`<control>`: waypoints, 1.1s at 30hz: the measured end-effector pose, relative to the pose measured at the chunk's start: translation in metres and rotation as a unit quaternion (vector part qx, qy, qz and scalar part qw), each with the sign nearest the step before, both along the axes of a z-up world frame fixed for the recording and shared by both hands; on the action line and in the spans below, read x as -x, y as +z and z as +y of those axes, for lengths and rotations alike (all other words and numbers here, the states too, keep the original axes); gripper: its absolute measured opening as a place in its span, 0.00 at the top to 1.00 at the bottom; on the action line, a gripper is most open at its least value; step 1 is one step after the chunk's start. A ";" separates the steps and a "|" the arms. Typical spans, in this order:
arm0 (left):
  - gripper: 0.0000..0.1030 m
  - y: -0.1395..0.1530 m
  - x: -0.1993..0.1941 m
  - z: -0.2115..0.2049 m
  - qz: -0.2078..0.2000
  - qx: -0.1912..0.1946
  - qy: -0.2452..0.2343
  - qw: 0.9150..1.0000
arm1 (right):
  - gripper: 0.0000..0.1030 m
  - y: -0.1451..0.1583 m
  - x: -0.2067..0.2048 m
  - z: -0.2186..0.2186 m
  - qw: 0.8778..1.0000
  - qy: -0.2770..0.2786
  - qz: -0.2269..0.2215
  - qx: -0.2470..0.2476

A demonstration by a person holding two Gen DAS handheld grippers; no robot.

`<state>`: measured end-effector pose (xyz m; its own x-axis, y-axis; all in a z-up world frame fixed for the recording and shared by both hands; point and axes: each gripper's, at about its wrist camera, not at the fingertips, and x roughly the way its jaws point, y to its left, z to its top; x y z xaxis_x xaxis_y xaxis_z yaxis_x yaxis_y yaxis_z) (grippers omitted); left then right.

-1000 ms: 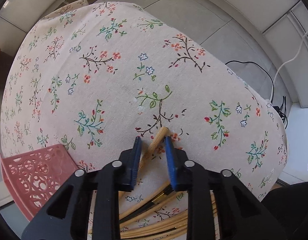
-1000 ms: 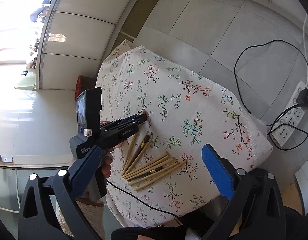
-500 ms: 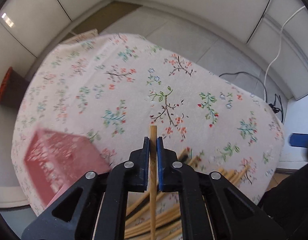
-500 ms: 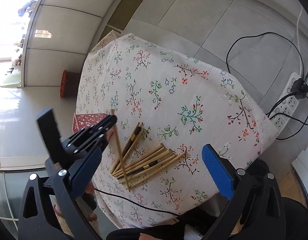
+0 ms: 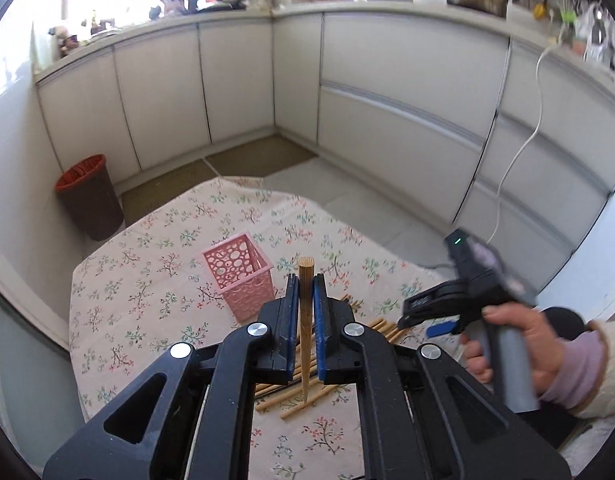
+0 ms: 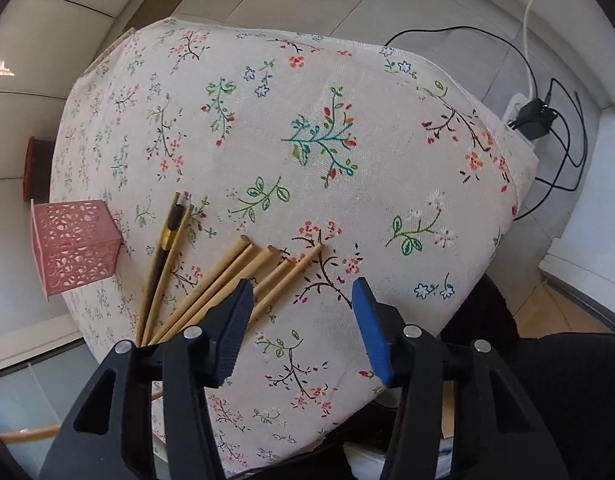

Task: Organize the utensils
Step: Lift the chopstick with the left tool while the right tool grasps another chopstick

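Left claw (image 5: 306,285) gripping chopstick (image 5: 305,320) upright

On the table (image 6: 387,160), the holder (image 6: 71,248) stands left of the chopsticks (image 6: 227,276)
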<state>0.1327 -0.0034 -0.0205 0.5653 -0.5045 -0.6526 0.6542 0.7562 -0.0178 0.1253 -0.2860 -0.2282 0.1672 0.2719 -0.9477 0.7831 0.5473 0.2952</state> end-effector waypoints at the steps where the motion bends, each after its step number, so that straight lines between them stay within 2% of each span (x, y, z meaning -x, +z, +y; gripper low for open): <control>1: 0.94 0.004 0.005 0.005 -0.004 0.010 0.002 1.000 | 0.53 -0.001 -0.001 0.003 1.000 0.003 0.006 0.008; 6: 0.94 0.019 0.018 0.027 -0.020 0.044 0.006 0.999 | 0.63 -0.008 -0.007 0.009 0.999 0.003 0.031 0.032; 14: 0.93 0.020 0.018 0.039 -0.023 0.062 0.013 0.998 | 0.62 -0.006 -0.013 0.012 0.998 -0.002 0.036 0.050; 19: 0.93 0.020 0.017 0.038 -0.020 0.065 0.018 0.997 | 0.63 -0.003 -0.021 0.029 0.994 0.016 0.056 0.096; 21: 0.93 0.019 0.017 0.039 -0.019 0.066 0.018 0.997 | 0.71 -0.002 -0.020 0.033 0.994 0.008 0.057 0.094; 26: 0.93 0.019 0.015 0.041 -0.016 0.068 0.021 0.997 | 0.74 0.000 -0.007 0.034 0.995 -0.009 0.043 0.087; 30: 0.93 0.018 0.014 0.040 -0.014 0.068 0.020 0.997 | 0.69 0.000 -0.013 0.038 0.994 -0.006 0.049 0.093; 33: 0.93 0.018 0.014 0.041 -0.015 0.069 0.023 0.997 | 0.72 0.003 -0.022 0.046 0.993 -0.007 0.044 0.111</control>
<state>0.1192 0.0379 -0.0027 0.6076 -0.5613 -0.5620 0.6211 0.7768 -0.1044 0.1478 -0.2402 -0.2255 0.0824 0.0528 -0.9952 0.8081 0.5808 0.0977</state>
